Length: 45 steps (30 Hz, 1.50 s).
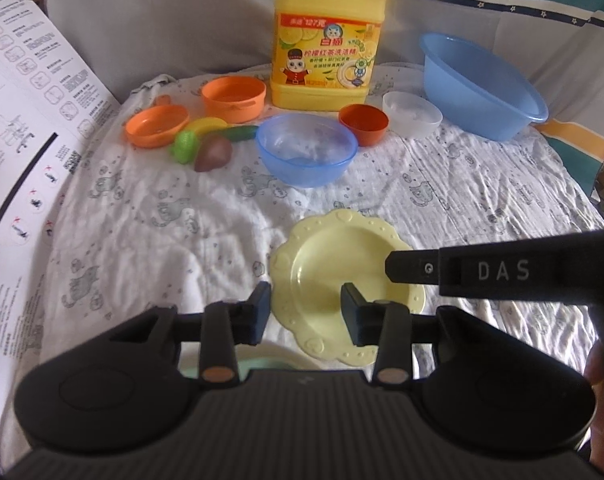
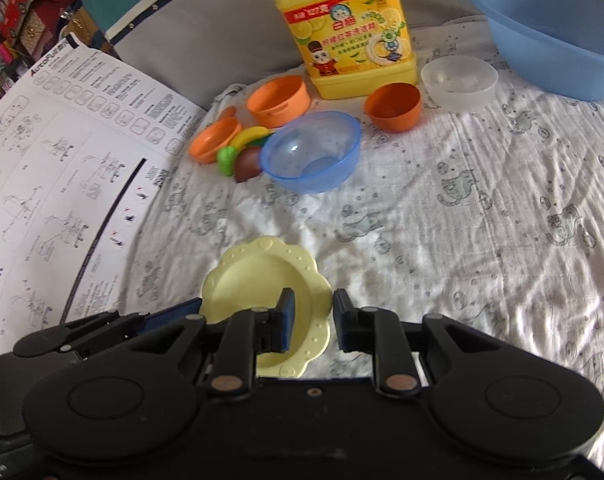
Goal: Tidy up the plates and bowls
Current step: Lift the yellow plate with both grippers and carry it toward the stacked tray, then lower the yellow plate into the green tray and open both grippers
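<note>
A pale yellow scalloped plate (image 1: 334,264) (image 2: 257,276) is just above the printed white cloth, near the front. My left gripper (image 1: 306,314) is shut on its left rim, one finger outside the edge and one inside the dish. My right gripper (image 2: 312,320) is shut on the opposite rim; one of its fingers (image 1: 414,268) reaches over the plate from the right. Further back stand a clear blue bowl (image 1: 306,148) (image 2: 312,150), a small red-orange bowl (image 1: 364,122), a frosted white bowl (image 1: 412,114) and a large blue basin (image 1: 482,88).
A yellow detergent jug (image 1: 328,36) stands at the back. An orange pot (image 1: 233,98), an orange pan (image 1: 157,124) and toy vegetables (image 1: 209,146) lie to the left of the blue bowl. A printed instruction sheet (image 1: 29,120) covers the left side. A mint-green edge (image 1: 245,366) shows under my left gripper.
</note>
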{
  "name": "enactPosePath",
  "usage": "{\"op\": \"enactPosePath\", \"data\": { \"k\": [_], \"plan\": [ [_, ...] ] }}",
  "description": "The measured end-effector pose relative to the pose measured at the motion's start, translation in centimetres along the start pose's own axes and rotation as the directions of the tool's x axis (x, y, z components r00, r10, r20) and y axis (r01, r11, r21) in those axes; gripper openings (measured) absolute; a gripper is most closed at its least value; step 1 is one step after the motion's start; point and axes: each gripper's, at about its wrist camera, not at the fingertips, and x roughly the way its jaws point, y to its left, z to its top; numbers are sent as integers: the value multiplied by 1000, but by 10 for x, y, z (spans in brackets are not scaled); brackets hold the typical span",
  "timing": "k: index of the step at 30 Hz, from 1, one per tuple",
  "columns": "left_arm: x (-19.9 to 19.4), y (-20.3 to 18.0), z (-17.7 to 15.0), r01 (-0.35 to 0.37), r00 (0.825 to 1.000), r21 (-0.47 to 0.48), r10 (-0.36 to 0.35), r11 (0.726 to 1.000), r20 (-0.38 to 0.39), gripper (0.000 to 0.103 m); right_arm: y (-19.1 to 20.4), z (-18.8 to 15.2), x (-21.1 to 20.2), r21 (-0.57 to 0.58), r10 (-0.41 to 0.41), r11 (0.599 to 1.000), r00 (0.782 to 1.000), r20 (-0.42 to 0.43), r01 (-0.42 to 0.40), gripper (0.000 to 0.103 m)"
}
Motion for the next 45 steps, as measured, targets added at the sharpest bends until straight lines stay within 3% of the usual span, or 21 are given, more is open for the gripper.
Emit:
{"op": "enactPosePath", "data": {
  "k": [14,24,45],
  "plan": [
    [-57,33,-55,-18,1000,-28,18,999,3,37,47,-42,-12,-52,55,997,995,-79,-59,21],
    [-69,66,-97,-22,999,-104,17,994,-48,37,79,-69,1,-122,54,990,985,-162,-75,21],
    [-42,81,-95,-7,996,-136,-4,991,-85,37,83,-73,29,-133,13,990,979,-203,-41,21]
  ]
}}
